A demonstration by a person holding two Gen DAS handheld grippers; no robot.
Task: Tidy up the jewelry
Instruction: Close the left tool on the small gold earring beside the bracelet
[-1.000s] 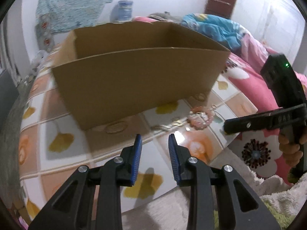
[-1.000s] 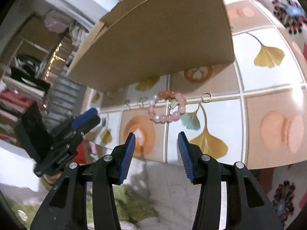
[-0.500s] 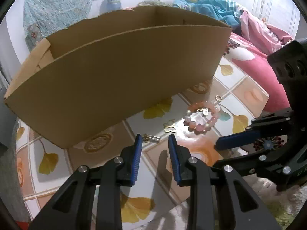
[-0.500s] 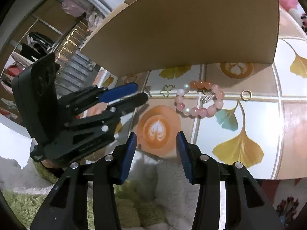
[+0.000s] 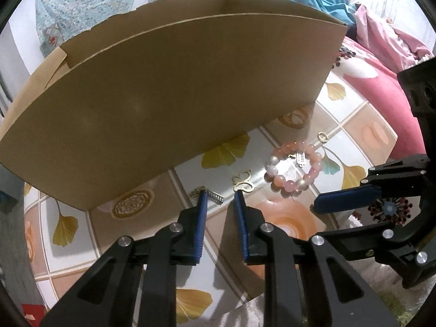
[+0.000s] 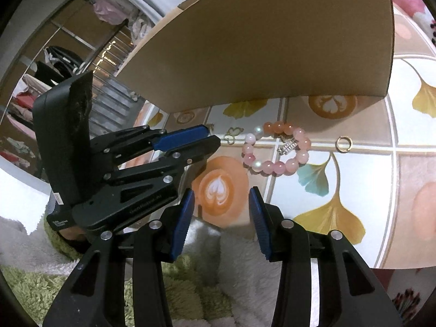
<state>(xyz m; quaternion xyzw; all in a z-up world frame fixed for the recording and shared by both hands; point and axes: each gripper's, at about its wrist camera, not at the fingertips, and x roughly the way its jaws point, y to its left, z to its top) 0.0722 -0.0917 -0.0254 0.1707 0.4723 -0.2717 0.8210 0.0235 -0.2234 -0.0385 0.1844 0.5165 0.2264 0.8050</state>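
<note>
Just beyond the tips of the left claw (image 5: 219,200), on the tiled bench (image 5: 362,133) in front of the cardboard box (image 5: 169,87), a small silver bar-shaped piece (image 5: 215,196) was seen lying flat, its long axis slanted across the line of the fingers rather than along it. The left claw's jaws had just been closing and were held narrow, with nothing yet pressed between the pads; the piece lay at the tip of the left finger, not squarely in the gap. A gold butterfly charm (image 5: 243,181) was found just beside the right fingertip, and the pink bead bracelet (image 5: 295,169) further off to the right, with a gold ring (image 5: 323,137) beyond it.

The right claw (image 6: 221,200) was held moderately open over the near edge of the bench, empty, its jaws also having eased inward. The bracelet (image 6: 276,151) lay ahead of it and slightly right, well apart from its pads.

The left claw was judged much the nearer to the small silver piece, so the pick was expected from it, after a slight shift left to centre the bar.
</note>
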